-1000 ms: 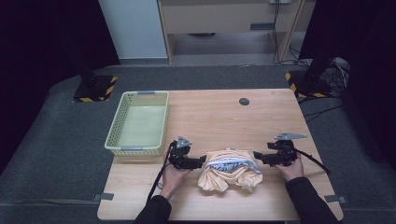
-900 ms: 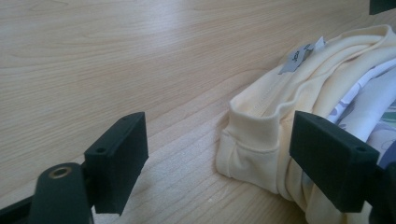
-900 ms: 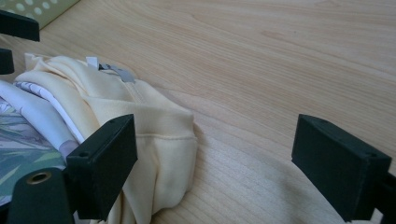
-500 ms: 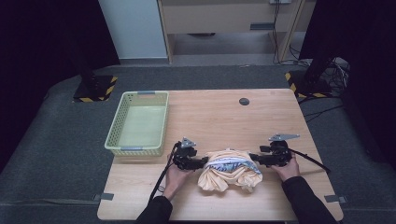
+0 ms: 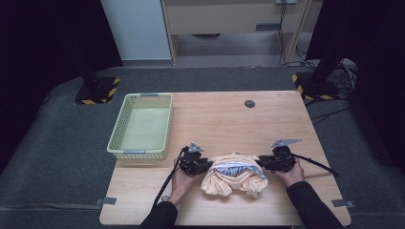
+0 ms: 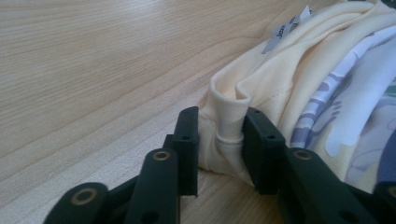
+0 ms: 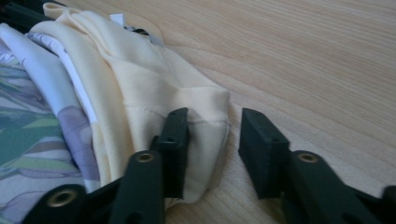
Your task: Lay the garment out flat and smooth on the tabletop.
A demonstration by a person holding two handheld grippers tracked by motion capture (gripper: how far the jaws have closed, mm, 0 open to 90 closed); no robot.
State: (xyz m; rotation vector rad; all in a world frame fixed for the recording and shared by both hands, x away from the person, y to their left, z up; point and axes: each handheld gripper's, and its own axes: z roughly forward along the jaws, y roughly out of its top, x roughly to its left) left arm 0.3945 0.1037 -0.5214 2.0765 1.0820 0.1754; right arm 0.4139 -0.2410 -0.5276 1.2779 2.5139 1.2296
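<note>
A crumpled cream garment point(image 5: 224, 183) with a blue-and-green printed lining point(image 6: 345, 116) lies on the wooden table point(image 5: 215, 119) near its front edge. My left gripper point(image 5: 207, 167) is at the bundle's left end. Its jaws have just been closing, and in the left gripper view its pads point(image 6: 187, 140) pinch a fold of the cream cloth point(image 6: 229, 116). My right gripper point(image 5: 261, 162) is at the right end and has also been closing. There one pad point(image 7: 176, 140) touches the cream hem point(image 7: 205, 116), while the other pad stands a little apart from it.
A pale green plastic basket point(image 5: 125, 123) stands empty at the table's left edge. A small black round disc point(image 5: 249, 103) sits near the far edge. Bare wood lies behind the garment. Cables trail from both grippers towards the front and right.
Both grippers' jaws have narrowed onto the two ends of the garment. The hands have edged slightly inward, and the bundle lies where it was.
</note>
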